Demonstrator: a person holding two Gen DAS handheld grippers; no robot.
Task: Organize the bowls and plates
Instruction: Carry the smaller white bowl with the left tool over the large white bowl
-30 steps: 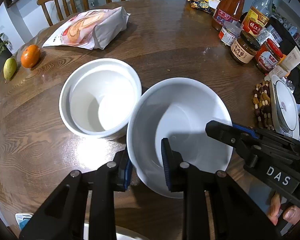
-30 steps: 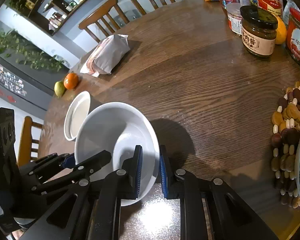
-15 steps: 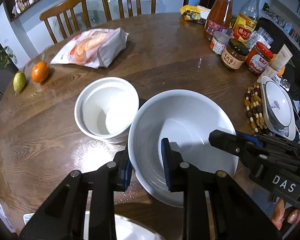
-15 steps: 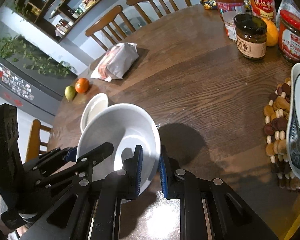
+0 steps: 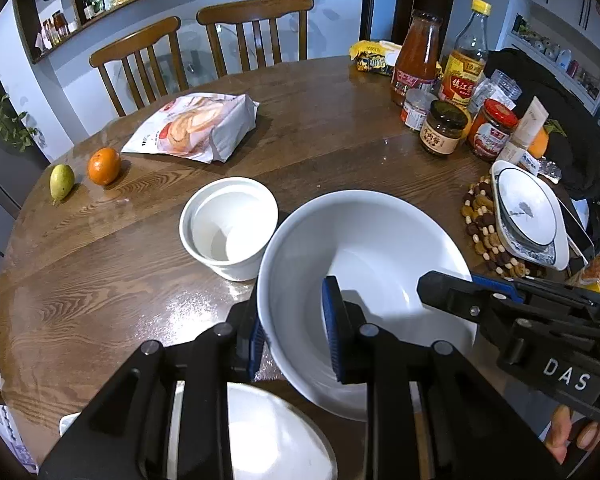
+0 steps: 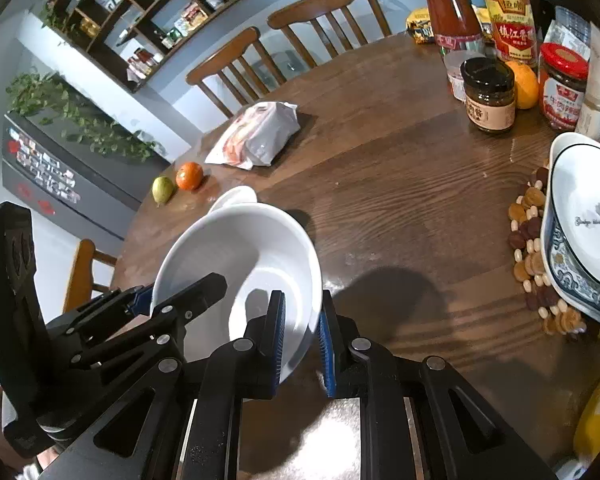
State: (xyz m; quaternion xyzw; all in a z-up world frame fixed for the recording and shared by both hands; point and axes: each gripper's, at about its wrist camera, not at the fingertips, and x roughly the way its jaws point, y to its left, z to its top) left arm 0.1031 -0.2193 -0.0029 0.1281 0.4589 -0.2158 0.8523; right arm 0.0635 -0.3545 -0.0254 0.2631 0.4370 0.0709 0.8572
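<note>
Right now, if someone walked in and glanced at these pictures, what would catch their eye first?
The big white bowl held above the wooden table, its rim pinched by the left tongs on one side and the right tongs on the other. Next, the smaller white bowls nested just left of it, then the jars and bottles at the far right.

table: round, dark wood (image 5: 340,128)
bag: white snack pack lying flat at 11 o'clock (image 5: 194,126)
orange: at 10 o'clock near the rim (image 5: 104,166)
pear: green, just left of the orange (image 5: 62,182)
bottles: red sauce (image 5: 416,56) and yellow-capped vinegar (image 5: 466,68) at 1 o'clock
jars: dark-lidded (image 5: 443,127) and red-lidded (image 5: 493,130), side by side
trivet: beaded, at 3 o'clock (image 5: 480,220)
chairs: two wooden, at 12 o'clock (image 5: 256,32)
</note>
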